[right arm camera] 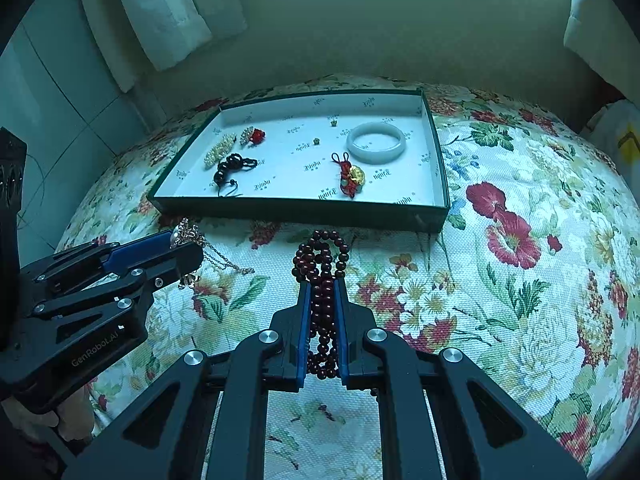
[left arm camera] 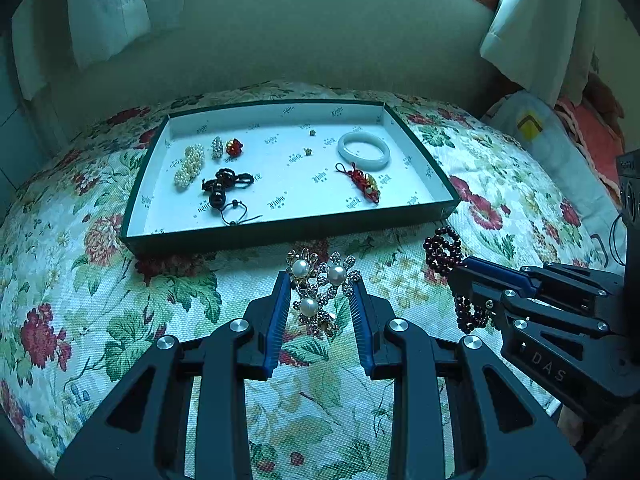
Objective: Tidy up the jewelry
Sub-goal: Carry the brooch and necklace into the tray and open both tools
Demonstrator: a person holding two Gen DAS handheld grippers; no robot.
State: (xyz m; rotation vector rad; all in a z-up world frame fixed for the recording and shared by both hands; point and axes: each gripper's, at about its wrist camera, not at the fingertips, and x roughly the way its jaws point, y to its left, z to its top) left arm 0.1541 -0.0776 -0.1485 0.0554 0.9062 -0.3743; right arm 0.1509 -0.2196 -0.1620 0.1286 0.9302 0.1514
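My left gripper [left arm camera: 320, 280] is shut on a pearl and rhinestone flower necklace [left arm camera: 320, 292], held just in front of the tray's near wall; its chain [right arm camera: 224, 260] hangs onto the cloth. My right gripper [right arm camera: 322, 286] is shut on a dark red bead bracelet [right arm camera: 322, 256], also seen in the left wrist view [left arm camera: 442, 250]. The dark green tray [left arm camera: 280, 228] with white lining holds a white jade bangle [left arm camera: 363, 150], a red knot charm with gold [left arm camera: 364, 184], a black bead bracelet [left arm camera: 224, 186], a pearl piece [left arm camera: 190, 166] and a red bead ornament [left arm camera: 234, 147].
The tray stands on a floral bedspread [right arm camera: 520, 280]. Two tiny gold studs [left arm camera: 308, 152] lie in the tray's middle. Pillows [left arm camera: 560, 140] lie at the right, curtains and a wall behind. A black device [right arm camera: 10, 168] stands at the left edge.
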